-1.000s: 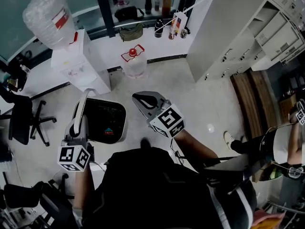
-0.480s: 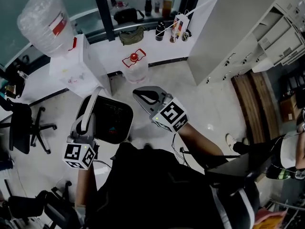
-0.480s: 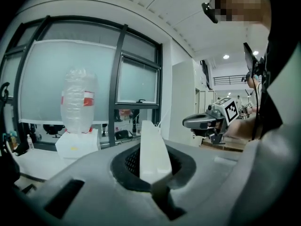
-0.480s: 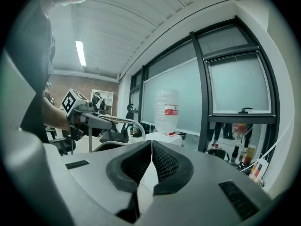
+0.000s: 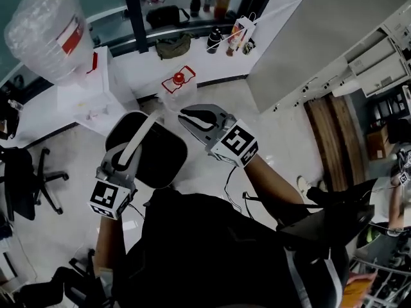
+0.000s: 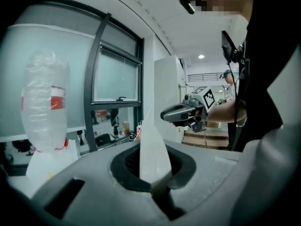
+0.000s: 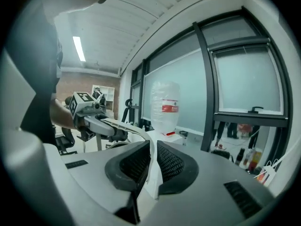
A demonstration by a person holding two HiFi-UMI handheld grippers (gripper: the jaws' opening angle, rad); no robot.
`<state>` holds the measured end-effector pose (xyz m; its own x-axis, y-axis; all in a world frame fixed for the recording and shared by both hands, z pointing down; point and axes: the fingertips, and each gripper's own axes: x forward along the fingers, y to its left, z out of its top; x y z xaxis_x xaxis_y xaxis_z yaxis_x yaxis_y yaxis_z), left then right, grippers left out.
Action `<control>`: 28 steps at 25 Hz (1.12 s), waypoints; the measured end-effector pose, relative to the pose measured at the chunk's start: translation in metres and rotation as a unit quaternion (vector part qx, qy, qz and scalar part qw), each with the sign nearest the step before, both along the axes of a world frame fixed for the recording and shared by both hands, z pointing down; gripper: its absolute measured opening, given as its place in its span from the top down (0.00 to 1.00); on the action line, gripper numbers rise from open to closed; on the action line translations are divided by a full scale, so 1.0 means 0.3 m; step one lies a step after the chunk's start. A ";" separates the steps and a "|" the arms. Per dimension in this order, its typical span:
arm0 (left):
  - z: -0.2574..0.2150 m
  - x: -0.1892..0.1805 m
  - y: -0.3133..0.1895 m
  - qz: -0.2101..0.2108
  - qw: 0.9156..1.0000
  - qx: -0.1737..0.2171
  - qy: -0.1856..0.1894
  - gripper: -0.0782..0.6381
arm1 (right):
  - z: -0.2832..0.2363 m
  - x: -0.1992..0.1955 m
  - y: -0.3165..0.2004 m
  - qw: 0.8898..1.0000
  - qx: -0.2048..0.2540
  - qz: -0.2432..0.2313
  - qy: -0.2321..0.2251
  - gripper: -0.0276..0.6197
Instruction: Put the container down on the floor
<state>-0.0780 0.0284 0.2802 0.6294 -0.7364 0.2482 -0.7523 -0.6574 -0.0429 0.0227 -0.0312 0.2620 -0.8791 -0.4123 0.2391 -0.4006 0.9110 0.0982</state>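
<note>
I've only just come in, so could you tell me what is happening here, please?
A person carries a white container with a dark inside between two handheld grippers. The left gripper and the right gripper are each shut on its thin white edge. It hangs above the floor near a water dispenser, not yet set down.

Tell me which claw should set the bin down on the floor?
Left, probably. Both the left claw and right claw are shut on the white strip, but in the head view the dark bin sits right beside the left one. Best to lower both together.
</note>
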 end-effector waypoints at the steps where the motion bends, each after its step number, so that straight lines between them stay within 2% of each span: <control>1: 0.002 -0.001 -0.021 0.017 1.000 0.001 -0.007 0.88 | 0.012 -0.019 -0.020 1.000 -0.008 -0.012 0.007 0.94; 2: 0.006 -0.003 -0.041 0.032 0.999 0.000 -0.011 0.88 | 0.023 -0.036 -0.037 1.000 -0.014 -0.023 0.014 0.92; 4: 0.015 -0.015 -0.086 0.058 0.998 -0.003 -0.013 0.88 | 0.040 -0.072 -0.068 0.998 -0.019 -0.048 0.030 0.77; 5: 0.022 -0.024 -0.108 0.071 0.997 -0.004 -0.013 0.88 | 0.045 -0.094 -0.080 0.997 -0.020 -0.062 0.038 0.72; 11: 0.057 -0.090 -0.222 0.147 0.989 -0.010 -0.012 0.88 | 0.087 -0.225 -0.151 0.987 0.011 -0.118 0.109 0.66; 14: 0.070 -0.102 -0.254 0.186 0.982 -0.016 -0.013 0.88 | 0.125 -0.278 -0.176 0.976 0.020 -0.147 0.160 0.66; 17: 0.077 -0.109 -0.270 0.230 0.973 -0.003 -0.024 0.88 | 0.143 -0.323 -0.203 0.964 0.035 -0.166 0.204 0.66; 21: 0.101 -0.131 -0.305 0.256 0.966 -0.003 -0.026 0.88 | 0.191 -0.360 -0.209 0.947 0.027 -0.202 0.249 0.66; 24: 0.121 -0.138 -0.336 0.266 0.963 -0.005 -0.035 0.88 | 0.220 -0.382 -0.218 0.939 0.031 -0.222 0.260 0.68; 28: 0.142 -0.114 -0.371 0.269 0.962 -0.015 -0.039 0.88 | 0.235 -0.365 -0.251 0.936 0.031 -0.238 0.258 0.80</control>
<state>-0.1122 -0.0829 0.3228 0.8961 -0.3000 0.3271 -0.2971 -0.9530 -0.0599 -0.0869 -0.1066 0.3326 -0.7408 -0.0295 0.6710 0.1652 0.9603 0.2246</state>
